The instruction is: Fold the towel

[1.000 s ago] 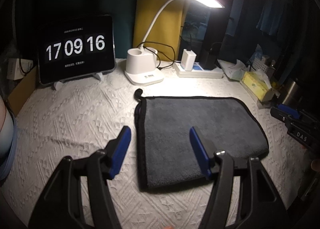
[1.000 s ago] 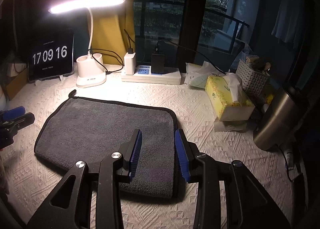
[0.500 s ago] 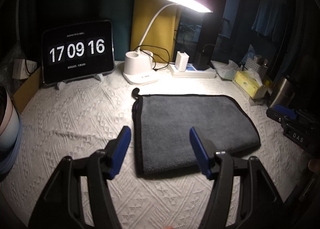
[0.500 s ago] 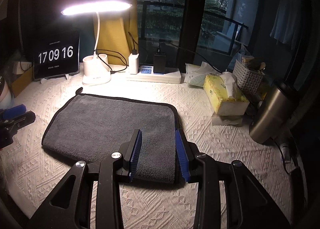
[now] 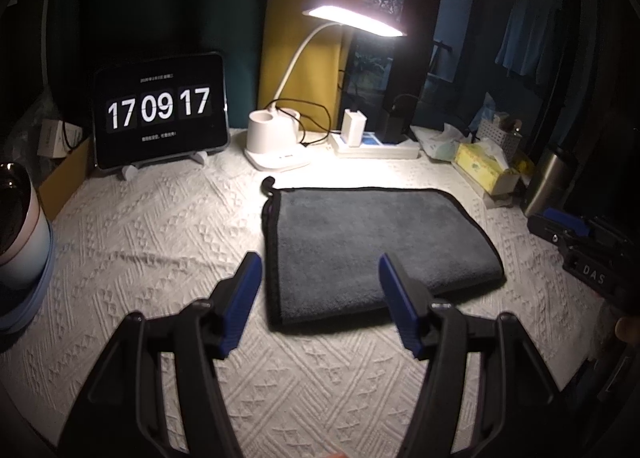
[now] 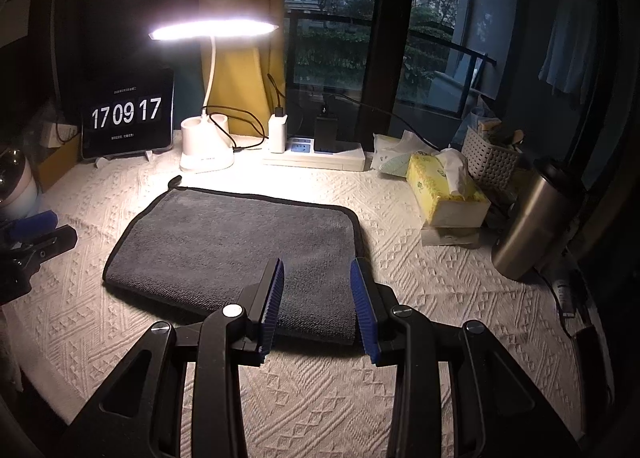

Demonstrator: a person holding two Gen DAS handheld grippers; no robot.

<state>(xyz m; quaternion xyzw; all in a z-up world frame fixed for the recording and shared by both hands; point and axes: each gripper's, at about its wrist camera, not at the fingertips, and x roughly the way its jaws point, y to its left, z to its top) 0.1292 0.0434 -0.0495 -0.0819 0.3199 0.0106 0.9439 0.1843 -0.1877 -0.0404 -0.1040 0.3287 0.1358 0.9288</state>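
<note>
A dark grey towel [image 5: 372, 242] with black edging lies folded flat on the white textured tablecloth; it also shows in the right wrist view [image 6: 240, 246]. Its small hanging loop [image 5: 269, 183] sticks out at the far left corner. My left gripper [image 5: 320, 300] is open and empty, held above the cloth in front of the towel's near left corner. My right gripper [image 6: 318, 302] is open and empty, hovering over the towel's near right corner. The right gripper shows at the right edge of the left wrist view [image 5: 580, 242], and the left gripper shows at the left edge of the right wrist view [image 6: 32, 234].
At the back stand a tablet clock [image 5: 160, 110], a lit desk lamp [image 5: 276, 142] and a power strip [image 5: 376, 146]. At right are a yellow tissue box [image 6: 444, 194], a white basket [image 6: 492, 158] and a steel flask [image 6: 532, 226]. A pale cup [image 5: 20, 242] stands at left.
Both grippers have pulled back towards me and up, away from the towel, which looks smaller. The towel has not moved. The clock went from 16 to 17.
</note>
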